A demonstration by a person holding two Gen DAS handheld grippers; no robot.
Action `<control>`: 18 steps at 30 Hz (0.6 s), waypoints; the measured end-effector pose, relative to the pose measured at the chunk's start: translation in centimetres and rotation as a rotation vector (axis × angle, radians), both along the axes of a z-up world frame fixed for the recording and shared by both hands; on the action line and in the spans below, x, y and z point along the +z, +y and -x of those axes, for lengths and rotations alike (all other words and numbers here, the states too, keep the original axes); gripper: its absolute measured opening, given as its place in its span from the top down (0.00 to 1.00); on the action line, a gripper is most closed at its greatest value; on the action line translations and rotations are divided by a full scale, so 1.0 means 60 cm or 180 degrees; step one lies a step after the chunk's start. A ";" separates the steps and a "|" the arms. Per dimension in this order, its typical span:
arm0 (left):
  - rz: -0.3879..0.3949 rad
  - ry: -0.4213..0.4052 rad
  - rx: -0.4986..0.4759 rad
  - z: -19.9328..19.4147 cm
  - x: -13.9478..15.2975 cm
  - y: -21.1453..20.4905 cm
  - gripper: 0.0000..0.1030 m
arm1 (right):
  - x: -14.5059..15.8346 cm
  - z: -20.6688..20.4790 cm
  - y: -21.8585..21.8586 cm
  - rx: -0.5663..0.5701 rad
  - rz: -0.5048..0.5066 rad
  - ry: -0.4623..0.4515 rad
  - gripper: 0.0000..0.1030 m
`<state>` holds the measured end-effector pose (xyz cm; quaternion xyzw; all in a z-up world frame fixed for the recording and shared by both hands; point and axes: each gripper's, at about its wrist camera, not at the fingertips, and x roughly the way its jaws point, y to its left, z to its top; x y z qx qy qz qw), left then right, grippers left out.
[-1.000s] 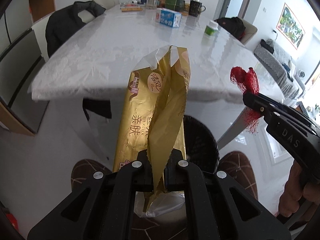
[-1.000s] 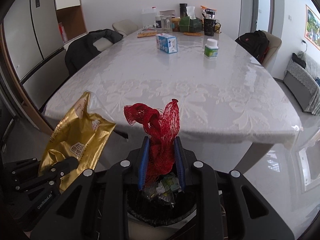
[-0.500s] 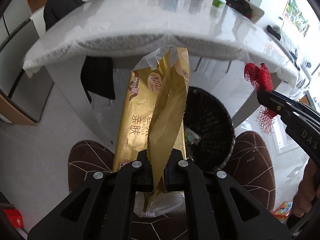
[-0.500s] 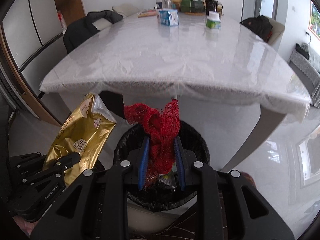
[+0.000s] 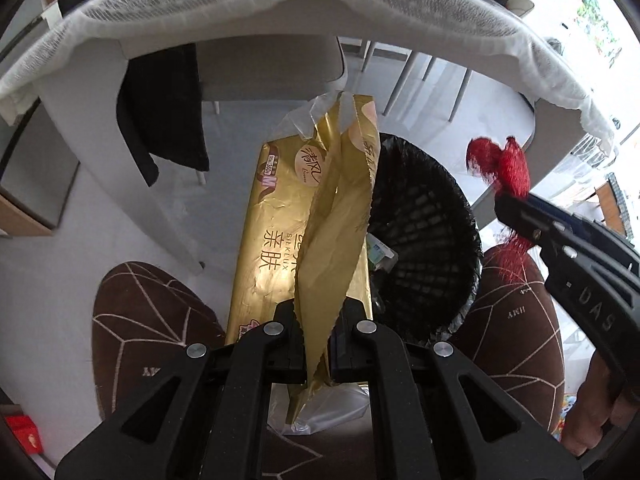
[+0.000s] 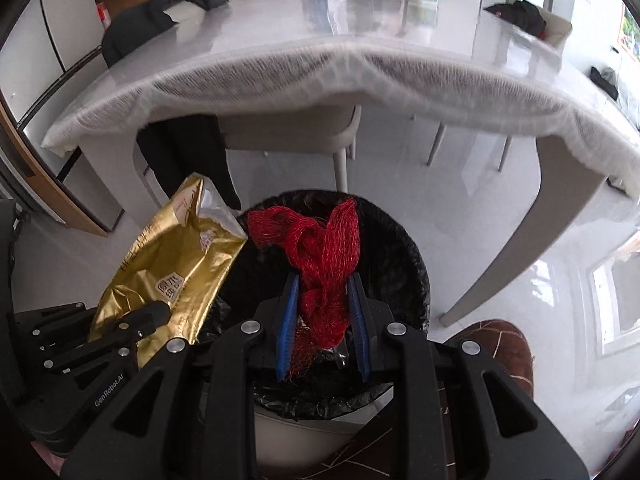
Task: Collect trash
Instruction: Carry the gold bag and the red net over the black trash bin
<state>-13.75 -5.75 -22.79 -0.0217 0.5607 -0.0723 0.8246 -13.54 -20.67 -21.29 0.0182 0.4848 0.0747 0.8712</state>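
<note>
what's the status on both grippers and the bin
Left gripper shut on gold wrapper, beside the bin's rim. Right gripper shut on red mesh bag, over the black-lined trash bin. Nothing blocking the opening.

Black-lined bin [image 6: 404, 256] mouth lies open below; table edge [image 6: 320, 68] overhangs beyond.

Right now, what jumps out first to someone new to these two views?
The crinkled gold foil wrapper, pinched upright in the left gripper, fills the middle of the left wrist view. Next comes the bright red mesh net bag, clamped between the blue pads of the right gripper. Both hang over the black-lined round trash bin on the floor, in front of the white-clothed table.
</note>
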 end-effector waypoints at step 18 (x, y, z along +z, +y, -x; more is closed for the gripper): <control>-0.0001 0.0124 -0.0195 -0.069 -0.053 -0.083 0.95 | -0.063 -0.014 -0.070 -0.0334 0.0063 0.0237 0.77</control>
